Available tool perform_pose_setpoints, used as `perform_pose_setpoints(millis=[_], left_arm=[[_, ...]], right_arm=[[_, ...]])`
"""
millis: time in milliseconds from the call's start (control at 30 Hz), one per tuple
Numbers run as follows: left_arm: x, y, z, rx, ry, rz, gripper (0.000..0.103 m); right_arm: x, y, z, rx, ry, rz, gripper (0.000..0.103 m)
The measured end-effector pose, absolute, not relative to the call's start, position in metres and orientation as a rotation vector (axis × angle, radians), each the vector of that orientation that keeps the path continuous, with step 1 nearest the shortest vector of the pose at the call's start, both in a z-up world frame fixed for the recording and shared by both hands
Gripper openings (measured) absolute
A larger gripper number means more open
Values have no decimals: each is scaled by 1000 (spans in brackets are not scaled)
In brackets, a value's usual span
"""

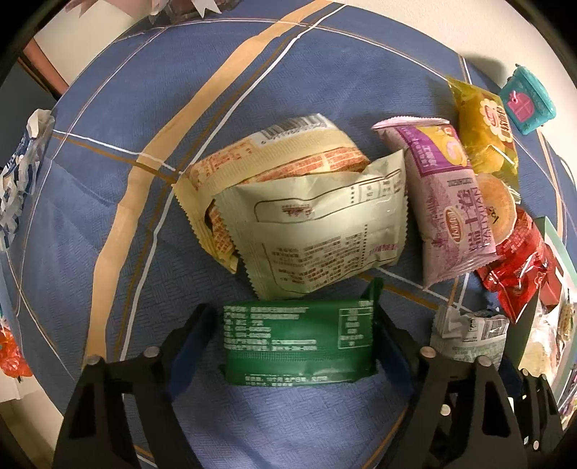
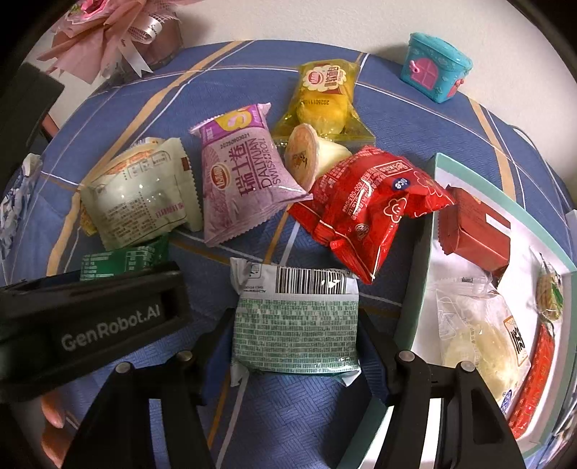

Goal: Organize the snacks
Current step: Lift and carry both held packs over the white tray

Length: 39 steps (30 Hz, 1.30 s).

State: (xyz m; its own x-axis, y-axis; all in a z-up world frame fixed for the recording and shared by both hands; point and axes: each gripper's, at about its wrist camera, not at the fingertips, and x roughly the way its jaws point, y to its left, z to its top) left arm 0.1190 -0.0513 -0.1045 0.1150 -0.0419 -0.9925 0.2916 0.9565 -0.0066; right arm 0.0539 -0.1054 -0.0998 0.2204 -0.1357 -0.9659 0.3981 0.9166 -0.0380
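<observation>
A dark green packet [image 1: 299,342] lies flat on the blue cloth between the fingers of my left gripper [image 1: 294,324]. The pads stand close by its two short ends, and I see no squeeze. My right gripper [image 2: 295,324] is shut on a pale green packet with a barcode [image 2: 295,324], low over the cloth beside the teal-rimmed box [image 2: 429,231]. Loose snacks lie beyond: a cream packet [image 1: 313,223] on an orange-printed one [image 1: 274,155], a purple Swiss roll [image 2: 245,176], a yellow packet [image 2: 324,97], a small cup cake [image 2: 303,151] and a red packet [image 2: 364,209].
The box at the right holds a red carton [image 2: 476,231], a clear bag of white pieces [image 2: 479,332] and other wrapped snacks. A teal toy house [image 2: 436,65] and a pink bouquet [image 2: 108,32] stand at the back. The left gripper's black body [image 2: 90,317] sits close at the left.
</observation>
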Motion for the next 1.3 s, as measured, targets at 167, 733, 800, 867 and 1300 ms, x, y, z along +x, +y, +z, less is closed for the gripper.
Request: perform_pose_setpoints(millis=[167,733,800,867,1300], left_arm=[[117,-53,-100,207,1428,-249,72],[115,-42,-51,148,1343,-278,68],[114,-39,-41,140,1323,-281,68],[114,-39,-32,133,1304,-282,68],[88,-51,11,120,1209,-330,68]], right_arm=[[53,-106,-95,253,1301,-382,62],[42,-125,-52,358,1243,-399,60],[39,-130,-43,368,1234,-410,60],[36,-134,-35,374,1223,-419,60],[-1,-179,6,465,1124,-509,60]])
